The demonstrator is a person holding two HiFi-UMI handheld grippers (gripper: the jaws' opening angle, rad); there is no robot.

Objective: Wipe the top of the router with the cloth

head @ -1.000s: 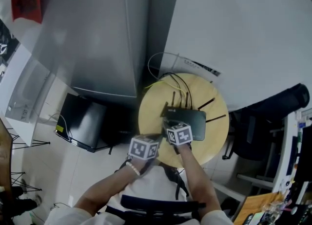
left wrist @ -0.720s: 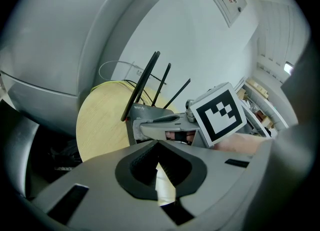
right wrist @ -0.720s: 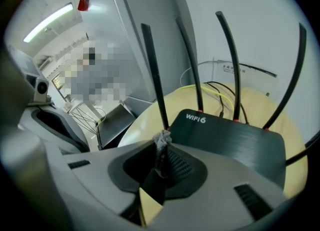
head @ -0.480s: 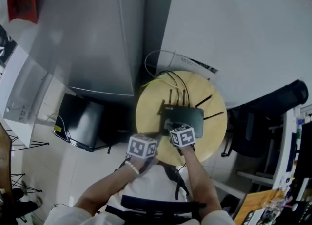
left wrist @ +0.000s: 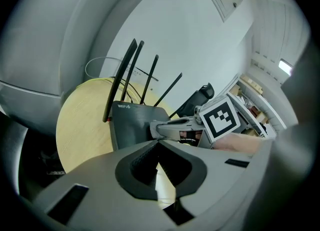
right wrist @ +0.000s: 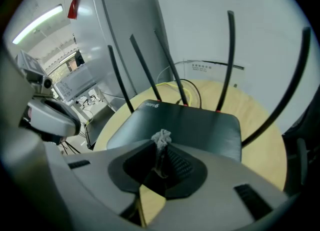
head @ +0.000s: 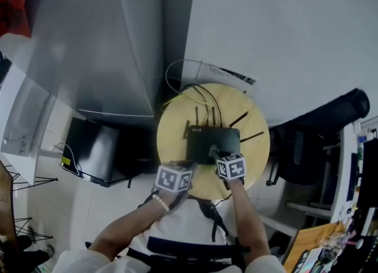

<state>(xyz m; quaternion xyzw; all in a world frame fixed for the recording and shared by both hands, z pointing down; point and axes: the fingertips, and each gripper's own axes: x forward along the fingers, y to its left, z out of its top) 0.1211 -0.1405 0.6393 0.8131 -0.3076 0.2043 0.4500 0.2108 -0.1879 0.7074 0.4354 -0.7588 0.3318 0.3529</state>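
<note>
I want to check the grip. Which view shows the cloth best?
The right gripper view: the cloth shows as a bunched tuft pinched between the right gripper's shut jaws, over the router. In the head view it is too small to make out; the left gripper view does not show it clearly.

A round pale-yellow surface (head: 170, 143) sits at frame centre. A tall grey cabinet (head: 88, 47) fills the upper left, with a red item (head: 13, 12) at the left edge. White wall (head: 283, 29) fills the upper right. A black box (head: 94, 152) lies on the floor at left, and a dark chair (head: 322, 127) stands at right.
</note>
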